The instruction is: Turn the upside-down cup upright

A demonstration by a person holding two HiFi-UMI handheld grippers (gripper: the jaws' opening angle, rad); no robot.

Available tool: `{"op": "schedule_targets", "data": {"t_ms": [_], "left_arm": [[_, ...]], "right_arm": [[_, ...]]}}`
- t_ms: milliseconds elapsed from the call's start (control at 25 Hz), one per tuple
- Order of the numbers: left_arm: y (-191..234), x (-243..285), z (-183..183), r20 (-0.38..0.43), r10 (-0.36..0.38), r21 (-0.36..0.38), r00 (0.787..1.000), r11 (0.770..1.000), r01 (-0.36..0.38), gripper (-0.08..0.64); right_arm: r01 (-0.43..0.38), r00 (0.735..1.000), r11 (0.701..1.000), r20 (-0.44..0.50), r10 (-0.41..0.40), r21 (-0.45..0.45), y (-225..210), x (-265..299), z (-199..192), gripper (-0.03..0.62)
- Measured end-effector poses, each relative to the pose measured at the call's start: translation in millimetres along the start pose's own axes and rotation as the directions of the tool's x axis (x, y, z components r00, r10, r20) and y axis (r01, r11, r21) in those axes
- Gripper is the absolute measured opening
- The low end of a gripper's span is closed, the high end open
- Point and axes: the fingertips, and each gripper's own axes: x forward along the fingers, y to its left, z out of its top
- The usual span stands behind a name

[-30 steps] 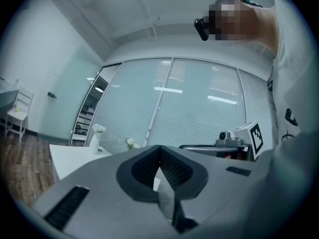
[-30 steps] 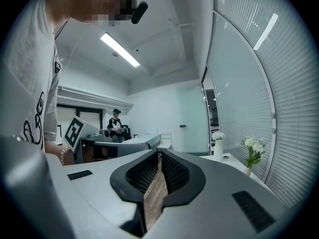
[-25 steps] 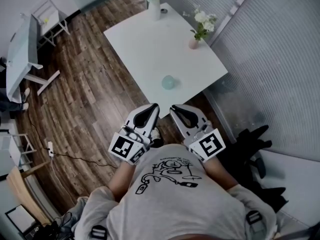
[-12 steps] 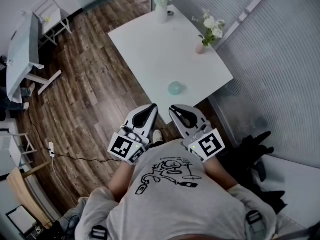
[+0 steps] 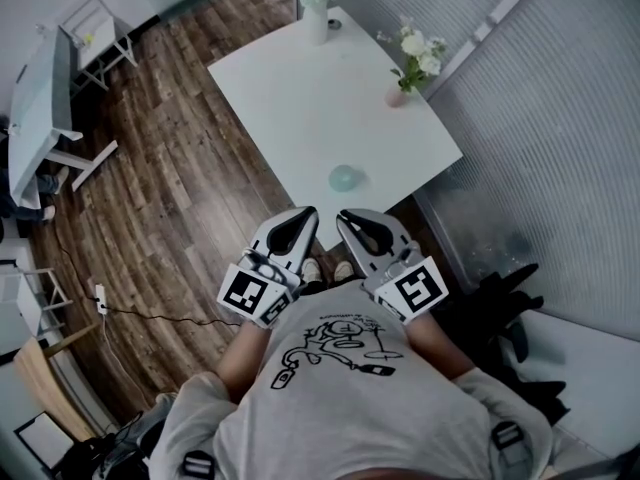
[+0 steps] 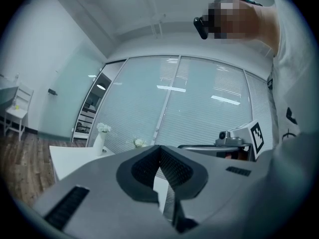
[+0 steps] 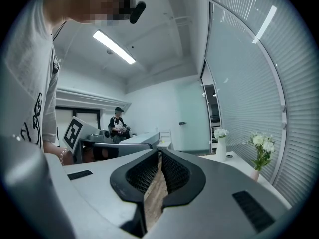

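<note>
A pale green cup (image 5: 344,178) stands upside down near the front edge of the white table (image 5: 300,98) in the head view. My left gripper (image 5: 306,212) and right gripper (image 5: 343,214) are held side by side close to my chest, short of the table edge and apart from the cup. Both are shut with nothing between their jaws. In the left gripper view the left gripper (image 6: 159,148) points level at the window blinds. In the right gripper view the right gripper (image 7: 159,152) faces across the room. Neither gripper view shows the cup.
A white vase of flowers (image 5: 313,6) stands at the table's far end, and a small pink vase of flowers (image 5: 402,78) by its right edge. Window blinds (image 5: 560,118) run along the right. A grey desk (image 5: 40,98) and white chair (image 5: 95,28) stand at left. A person (image 7: 118,121) sits far off.
The table and cup sit slightly further right and lower in the head view than a second ago. Both grippers stay shut, close to my chest.
</note>
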Motion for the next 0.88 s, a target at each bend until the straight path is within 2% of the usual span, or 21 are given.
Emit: {"op": "schedule_targets", "data": {"t_ms": [200,640,880], "left_arm": [[-6,11,1,0.002,0.003,0.023,1.0,1.0,-0.003,0.003],[-7,29,-18,-0.035,-0.005,0.023,0.999,1.0,0.005,0.003],[0,49,-40,-0.083,0.001,0.059,0.997,0.998,0.004,0.003]], "right_arm": [[-0.003,1.0,1.0,0.006,0.003,-0.01,-11,-8,2,0.044],[0.01,1.0,1.0,-0.01,-0.01,0.017,-32,-17,-10,0.044],[0.01,1.0,0.999,-0.022,-0.01,0.03,-56,-16,-23,0.044]]}}
